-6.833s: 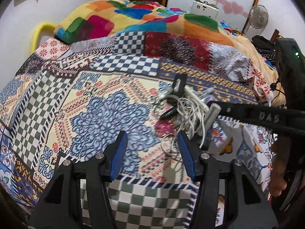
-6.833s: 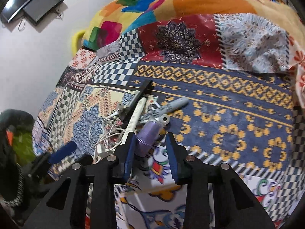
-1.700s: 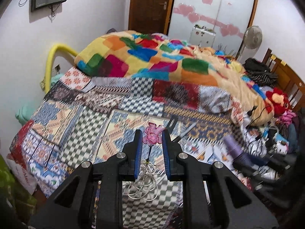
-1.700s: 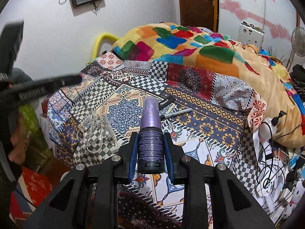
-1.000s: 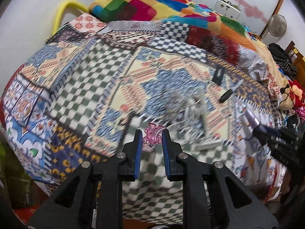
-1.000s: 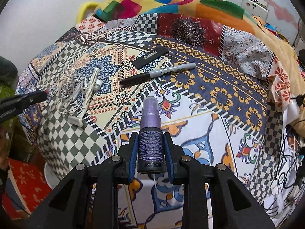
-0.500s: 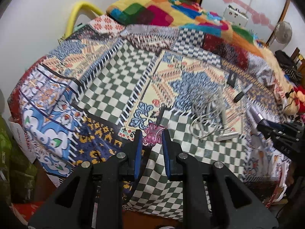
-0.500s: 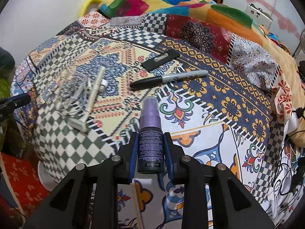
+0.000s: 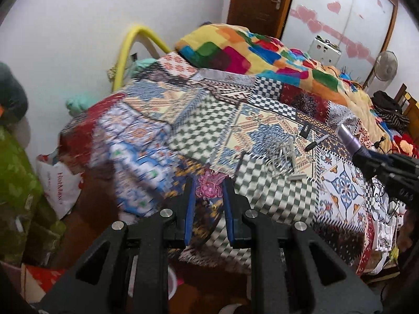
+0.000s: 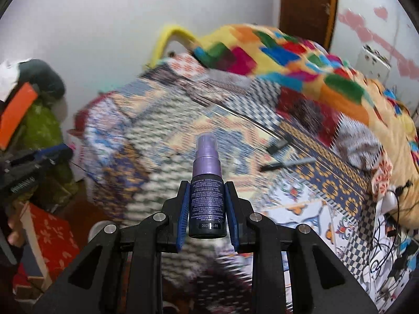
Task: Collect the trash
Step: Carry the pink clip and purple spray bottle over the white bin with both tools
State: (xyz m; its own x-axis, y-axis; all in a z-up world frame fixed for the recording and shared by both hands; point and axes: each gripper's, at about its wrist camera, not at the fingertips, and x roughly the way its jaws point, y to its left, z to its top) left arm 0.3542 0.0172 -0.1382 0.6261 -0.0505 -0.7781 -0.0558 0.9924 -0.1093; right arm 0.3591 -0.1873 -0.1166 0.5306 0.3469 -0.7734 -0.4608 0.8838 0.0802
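Two tools are loaded, both held off the near edge of the bed (image 9: 199, 130). Our left tool (image 9: 208, 191) is closed on a pink clip (image 9: 209, 187). Our right tool (image 10: 207, 196) clamps a purple bottle (image 10: 207, 191), nozzle up. On the bed's far side we see a cable tangle (image 9: 281, 157), then a marker (image 9: 315, 142) just beside it.

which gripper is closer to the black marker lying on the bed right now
Right, as far as the left view shows. The right gripper, holding the purple spray bottle, sits just right of the marker; the left gripper hangs back off the bed's near edge.
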